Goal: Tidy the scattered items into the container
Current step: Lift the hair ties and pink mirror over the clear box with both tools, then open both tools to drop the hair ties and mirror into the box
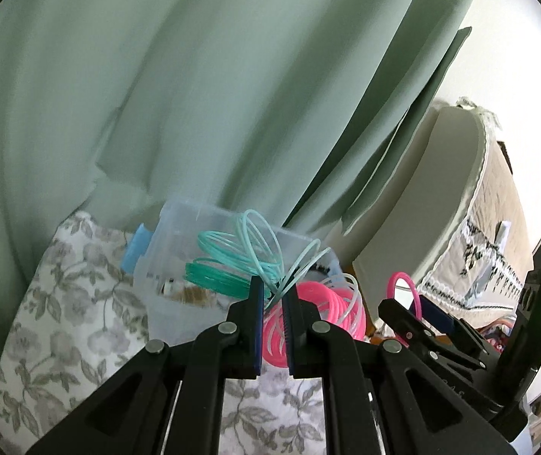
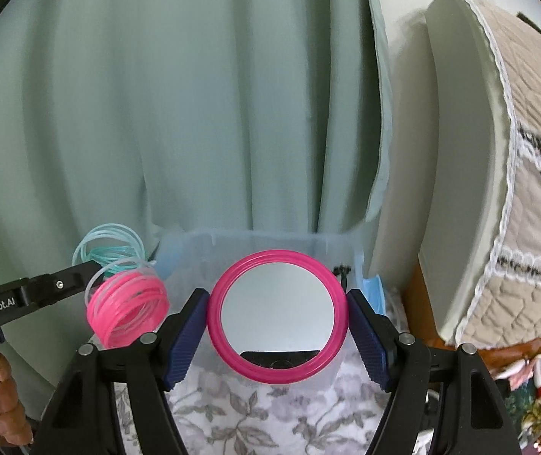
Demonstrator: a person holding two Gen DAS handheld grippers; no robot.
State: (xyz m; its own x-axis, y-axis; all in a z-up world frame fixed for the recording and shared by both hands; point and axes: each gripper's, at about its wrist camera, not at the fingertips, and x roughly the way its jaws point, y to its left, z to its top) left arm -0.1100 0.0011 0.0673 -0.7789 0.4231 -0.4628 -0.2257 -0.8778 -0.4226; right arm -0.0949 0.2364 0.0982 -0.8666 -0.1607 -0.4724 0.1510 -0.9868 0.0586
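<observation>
A round mirror (image 2: 277, 313) sits between the right gripper (image 2: 277, 335) fingers, in front of a storage box (image 2: 255, 242) on a patterned cloth (image 2: 255, 413). To its left, the left gripper (image 1: 273, 326) holds a bundle of coiled rings (image 2: 128, 314). A curtain (image 2: 179, 106) hangs behind the box.

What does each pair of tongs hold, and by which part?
Left tongs: the rainbow spring coil, pinched by a few turquoise loops. Right tongs: the round pink-rimmed mirror, clamped at opposite sides of its rim.

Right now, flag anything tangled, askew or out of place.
The plastic spring pinched in the left gripper looks tangled: teal loops splay out crosswise while pink coils sag below. The pink-rimmed mirror sits squarely in the right gripper.
</observation>
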